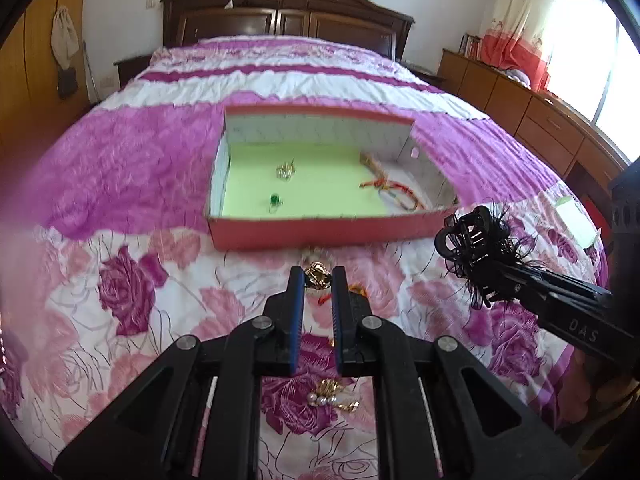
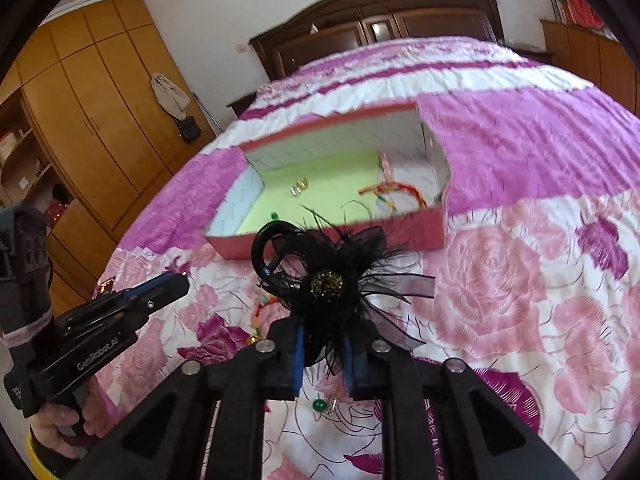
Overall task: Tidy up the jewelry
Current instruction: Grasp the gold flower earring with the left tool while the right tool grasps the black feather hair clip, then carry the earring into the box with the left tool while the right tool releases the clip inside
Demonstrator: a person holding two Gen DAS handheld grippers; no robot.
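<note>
A shallow red box (image 1: 320, 232) with a green liner lies on the bed. It holds a clear-gold earring (image 1: 286, 170), a green bead earring (image 1: 275, 200) and a coloured cord bracelet (image 1: 394, 192). My left gripper (image 1: 318, 280) hangs just short of the box's front wall, shut on a small gold piece (image 1: 318, 274). My right gripper (image 2: 324, 320) is shut on a black feathered hair clip (image 2: 326, 286), held above the bedspread near the box (image 2: 340, 236). Feathers hide its fingertips. In the left wrist view the hair clip (image 1: 472, 236) shows at the right.
Loose pieces lie on the floral bedspread: pearl-and-gold earrings (image 1: 334, 398), an orange cord (image 1: 356, 290), a green bead earring (image 2: 319, 405) and a beaded string (image 2: 260, 312). A dark headboard (image 1: 284, 12) stands behind, a wardrobe (image 2: 100, 120) to the left, low cabinets (image 1: 520, 108) to the right.
</note>
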